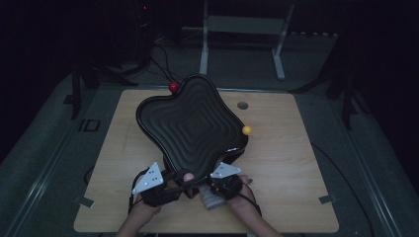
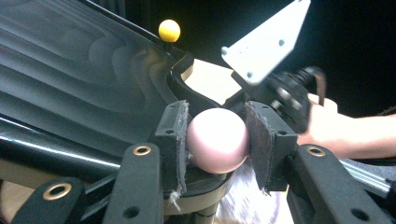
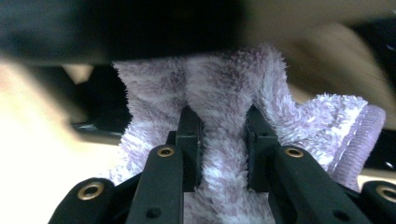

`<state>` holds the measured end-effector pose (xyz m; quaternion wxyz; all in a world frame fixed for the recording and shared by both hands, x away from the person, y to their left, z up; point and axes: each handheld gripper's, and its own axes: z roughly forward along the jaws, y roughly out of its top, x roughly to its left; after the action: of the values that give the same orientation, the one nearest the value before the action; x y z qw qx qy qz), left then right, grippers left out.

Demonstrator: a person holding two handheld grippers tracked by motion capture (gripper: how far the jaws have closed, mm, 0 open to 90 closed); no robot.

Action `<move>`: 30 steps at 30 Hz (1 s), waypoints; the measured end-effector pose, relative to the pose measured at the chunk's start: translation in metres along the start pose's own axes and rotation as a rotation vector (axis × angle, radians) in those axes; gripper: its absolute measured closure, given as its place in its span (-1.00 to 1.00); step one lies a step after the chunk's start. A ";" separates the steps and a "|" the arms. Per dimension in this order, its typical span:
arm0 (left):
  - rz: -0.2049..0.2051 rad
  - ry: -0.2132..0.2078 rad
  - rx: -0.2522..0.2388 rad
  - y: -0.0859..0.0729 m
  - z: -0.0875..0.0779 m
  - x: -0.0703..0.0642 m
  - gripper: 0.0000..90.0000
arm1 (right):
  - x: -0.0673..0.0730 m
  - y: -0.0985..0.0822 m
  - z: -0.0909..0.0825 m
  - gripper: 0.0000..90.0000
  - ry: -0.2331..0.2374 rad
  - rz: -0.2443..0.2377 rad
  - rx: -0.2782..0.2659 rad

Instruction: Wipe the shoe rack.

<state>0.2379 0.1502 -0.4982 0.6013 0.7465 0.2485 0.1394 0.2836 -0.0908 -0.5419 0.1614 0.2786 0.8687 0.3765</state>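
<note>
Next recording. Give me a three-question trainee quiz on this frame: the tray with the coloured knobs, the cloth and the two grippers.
1. True or false: the left gripper is clamped on a pink knob at the near corner of the black ridged tray.
2. What does the right gripper hold? A) a purple fluffy cloth B) a yellow knob C) nothing
3. Fill in: in the high view, the knob at the tray's far corner is ____.

Key
1. True; both pads press on the ball.
2. A; the cloth is bunched between its jaws, just below the tray's edge.
3. Red; the red knob sits at the far corner, the yellow one at the right corner.
</note>
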 end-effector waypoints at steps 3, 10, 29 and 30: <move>-0.006 0.001 -0.003 0.000 0.000 0.000 0.34 | 0.014 0.003 0.001 0.61 0.069 -0.008 0.004; -0.008 -0.002 0.002 0.000 0.000 0.000 0.34 | 0.020 0.004 0.002 0.60 0.058 -0.048 0.002; -0.006 -0.011 0.004 0.001 0.001 0.001 0.34 | -0.079 -0.015 -0.003 0.58 -0.168 0.107 -0.015; -0.005 -0.012 0.004 0.001 0.001 0.002 0.34 | -0.084 -0.015 -0.003 0.58 -0.175 0.117 -0.013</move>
<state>0.2397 0.1504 -0.4976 0.6017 0.7479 0.2470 0.1327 0.3432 -0.1514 -0.5453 0.2163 0.3595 0.8310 0.3653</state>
